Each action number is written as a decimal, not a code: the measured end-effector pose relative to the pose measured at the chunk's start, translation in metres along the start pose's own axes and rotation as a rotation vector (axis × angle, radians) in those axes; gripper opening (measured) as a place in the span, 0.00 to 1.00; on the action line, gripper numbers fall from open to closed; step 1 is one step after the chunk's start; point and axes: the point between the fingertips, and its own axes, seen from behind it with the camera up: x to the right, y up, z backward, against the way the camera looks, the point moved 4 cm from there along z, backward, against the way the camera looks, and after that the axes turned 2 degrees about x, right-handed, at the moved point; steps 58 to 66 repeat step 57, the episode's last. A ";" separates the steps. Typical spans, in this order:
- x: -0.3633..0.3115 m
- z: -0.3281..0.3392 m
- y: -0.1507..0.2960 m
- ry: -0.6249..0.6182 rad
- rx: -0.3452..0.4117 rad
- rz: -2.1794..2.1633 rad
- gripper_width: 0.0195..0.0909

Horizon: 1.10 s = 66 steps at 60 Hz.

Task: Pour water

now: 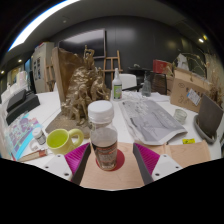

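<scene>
A clear plastic bottle (103, 136) with a white cap and dark label stands upright on a red round coaster (116, 160), on a brown board (110, 175). It stands between my fingers, with a gap at either side. My gripper (111, 159) is open, its magenta pads (74, 157) flanking the bottle's base. A yellow-green mug (62, 140) sits just left of the bottle, beside the left finger.
A golden figurine (80, 90) rises behind the bottle. A newspaper (150, 120) lies to the right on the white table (120, 112). A small bottle (117, 86) stands farther back. A book (25, 135) lies at the left, a cardboard box (187, 92) at the right.
</scene>
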 end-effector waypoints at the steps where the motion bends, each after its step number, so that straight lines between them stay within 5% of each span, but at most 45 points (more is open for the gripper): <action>1: 0.000 0.006 0.002 -0.007 -0.001 -0.001 0.93; 32: -0.077 0.267 0.006 -0.137 -0.071 0.045 0.93; 66: -0.062 0.311 -0.002 -0.210 -0.061 0.099 0.93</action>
